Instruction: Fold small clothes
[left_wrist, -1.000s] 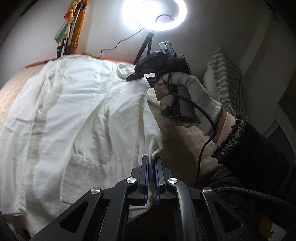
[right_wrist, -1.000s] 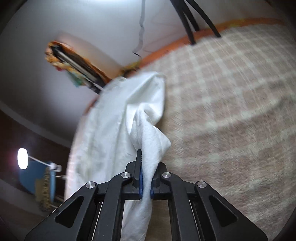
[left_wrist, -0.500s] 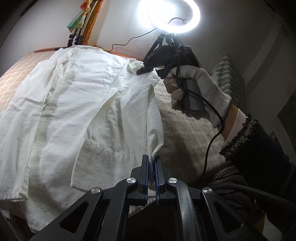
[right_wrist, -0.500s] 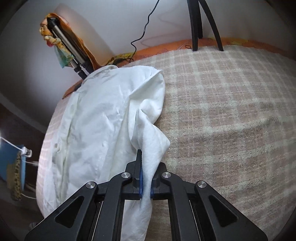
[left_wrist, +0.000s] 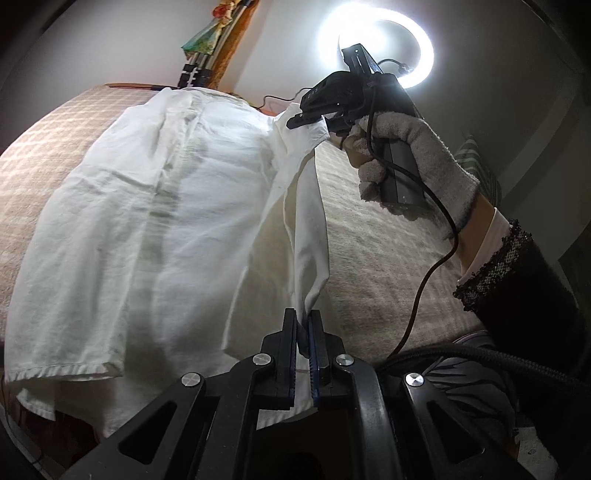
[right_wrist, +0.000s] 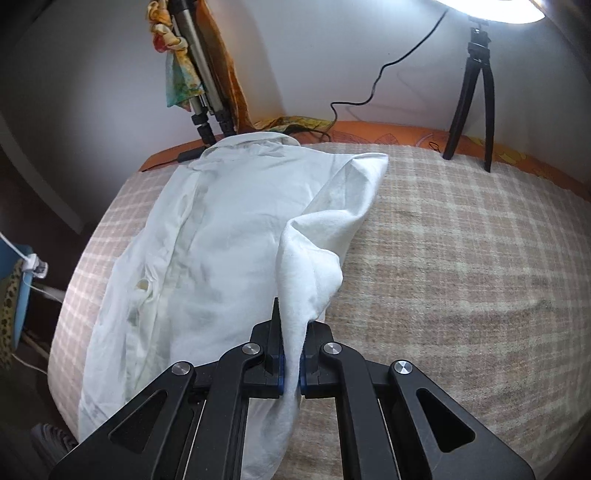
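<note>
White shirt (left_wrist: 155, 229) lies spread button-side up on a checked blanket (right_wrist: 461, 258) covering the bed, collar toward the far wall. Its right-hand edge is lifted off the blanket as a taut strip of fabric.

Left gripper (left_wrist: 303, 325): jaws closed onto the lower end of that raised edge, cloth pinched between the blue pads. Right gripper (right_wrist: 291, 354): jaws likewise closed on a bunched fold of the shirt near the shoulder/sleeve; fabric drapes over and down between the fingers. In the left wrist view the right gripper (left_wrist: 308, 119) is held by a gloved hand (left_wrist: 413, 155), above the blanket.

Surroundings: ring light (left_wrist: 376, 48) glowing at the wall, black tripod (right_wrist: 472, 96) standing on the bed's far edge, striped pillow (left_wrist: 480, 173) at right.
</note>
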